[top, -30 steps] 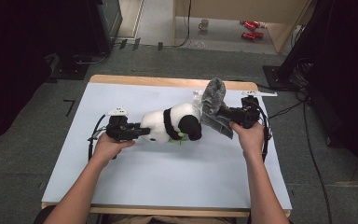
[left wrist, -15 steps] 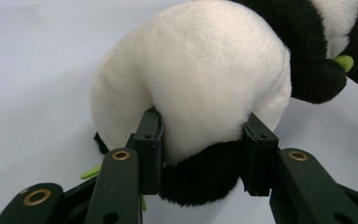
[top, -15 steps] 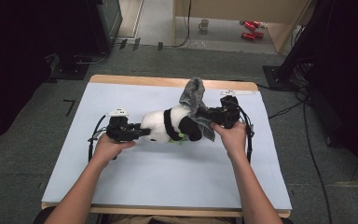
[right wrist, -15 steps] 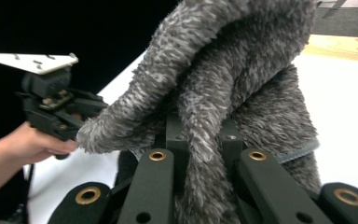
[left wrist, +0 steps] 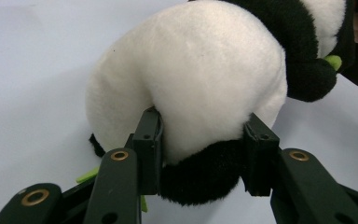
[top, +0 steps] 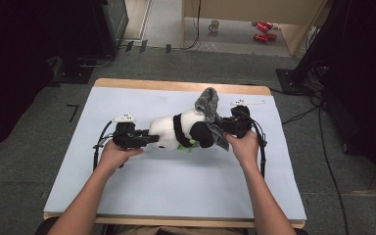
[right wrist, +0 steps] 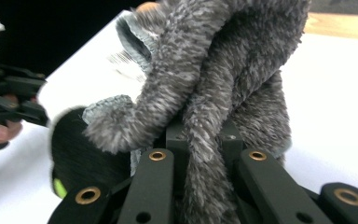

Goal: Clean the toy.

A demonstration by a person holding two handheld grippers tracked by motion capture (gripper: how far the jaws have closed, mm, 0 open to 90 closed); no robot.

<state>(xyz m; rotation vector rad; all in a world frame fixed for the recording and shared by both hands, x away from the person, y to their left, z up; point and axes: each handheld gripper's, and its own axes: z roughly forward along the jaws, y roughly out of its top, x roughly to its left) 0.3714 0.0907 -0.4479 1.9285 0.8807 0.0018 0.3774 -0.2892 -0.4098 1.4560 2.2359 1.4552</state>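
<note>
A black-and-white plush panda (top: 178, 131) lies on its side on the pale blue table mat (top: 176, 181). My left gripper (top: 149, 139) is shut on its rounded white and black end (left wrist: 200, 102), the pads pressing into the plush from both sides. My right gripper (top: 220, 128) is shut on a fuzzy grey cloth (top: 207, 105), which stands up bunched against the panda's black part. In the right gripper view the grey cloth (right wrist: 214, 88) is pinched between the jaws and drapes over them, with black plush (right wrist: 81, 154) just beyond at lower left.
A small white tag (top: 247, 103) lies on the mat near its far right edge. Cables (top: 260, 147) trail from both grippers over the mat. Beyond the table on the floor stand a mug (top: 215, 25), red objects (top: 260, 32) and dark equipment stands.
My right gripper has carried the grey cloth leftward and a little down, from clear of the panda to right against its dark end. The left gripper and the panda have stayed in place.
</note>
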